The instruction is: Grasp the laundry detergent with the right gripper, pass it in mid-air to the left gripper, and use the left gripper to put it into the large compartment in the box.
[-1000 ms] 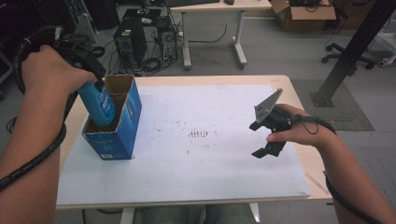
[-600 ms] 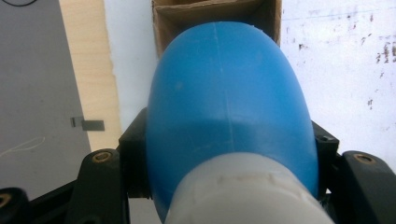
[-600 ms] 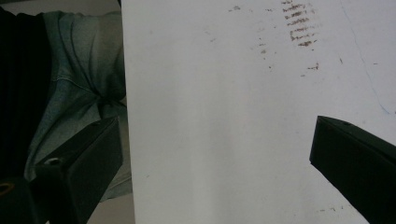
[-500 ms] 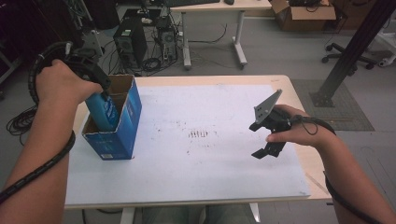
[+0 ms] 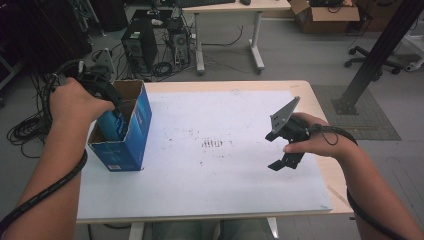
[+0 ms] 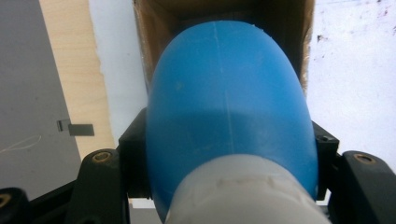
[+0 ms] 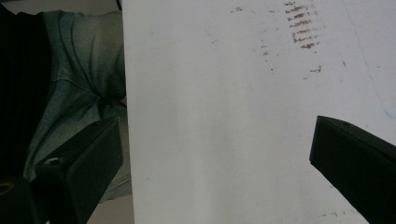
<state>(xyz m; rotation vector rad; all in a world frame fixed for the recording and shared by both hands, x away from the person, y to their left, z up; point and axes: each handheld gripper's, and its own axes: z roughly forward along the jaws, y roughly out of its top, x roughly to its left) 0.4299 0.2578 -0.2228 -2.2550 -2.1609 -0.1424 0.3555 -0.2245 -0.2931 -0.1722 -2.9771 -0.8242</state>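
Lowered since the earlier frame: blue bottle [image 5: 114, 125], now sunk deep into the blue cardboard box [image 5: 131, 145] at left of the high view, left gripper [image 5: 107, 97] at the box mouth. Nearly ready for release, probably. Right gripper [image 5: 285, 159] hanging at right over the table [image 5: 225, 200].

Left gripper view: jaws pinching the bottle at centre, nose pointing into the box.

Right gripper view: jaws spread, nothing between.

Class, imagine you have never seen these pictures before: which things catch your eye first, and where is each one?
The bright blue plastic bottle with a white cap stands out first, clamped in the left gripper and partly down inside the open blue cardboard box at the table's left edge. Next comes the white, scuffed tabletop. Over its right side, the right gripper hovers with jaws open and nothing between them.
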